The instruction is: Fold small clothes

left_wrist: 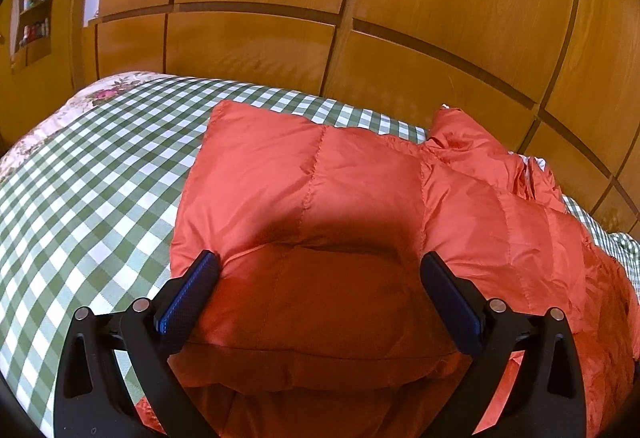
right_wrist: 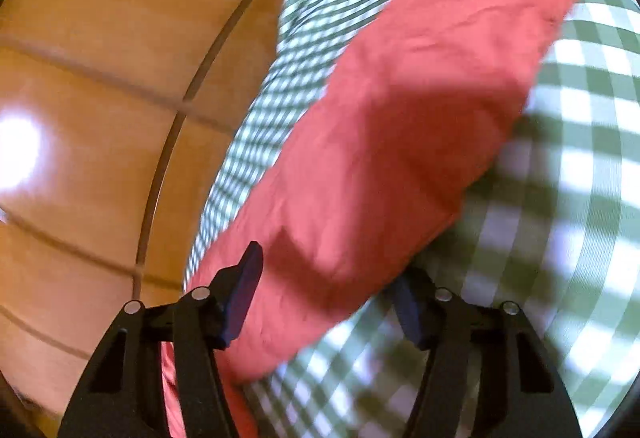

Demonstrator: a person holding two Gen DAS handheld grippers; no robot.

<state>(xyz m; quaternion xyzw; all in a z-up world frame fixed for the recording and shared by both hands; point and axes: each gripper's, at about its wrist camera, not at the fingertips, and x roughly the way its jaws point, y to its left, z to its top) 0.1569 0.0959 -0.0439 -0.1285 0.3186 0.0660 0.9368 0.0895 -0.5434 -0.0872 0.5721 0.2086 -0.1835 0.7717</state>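
Jaws wide astride jacket (left_wrist: 320, 198) edge

This was a bedroom in a home. A bed (left_wrist: 80, 174) filled the near part of the left wrist view, covered with a green-and-white checked sheet (left_wrist: 100, 198), and a flowered cover (left_wrist: 108, 90) showed at its far left edge. Behind the bed stood a wall of glossy wooden wardrobe doors (left_wrist: 260, 34), split by dark seams into panels. At the far left, an open wooden shelf (left_wrist: 34, 6) held small bottles and jars. An orange padded jacket (left_wrist: 320, 198) lay on the bed, an everyday household garment.
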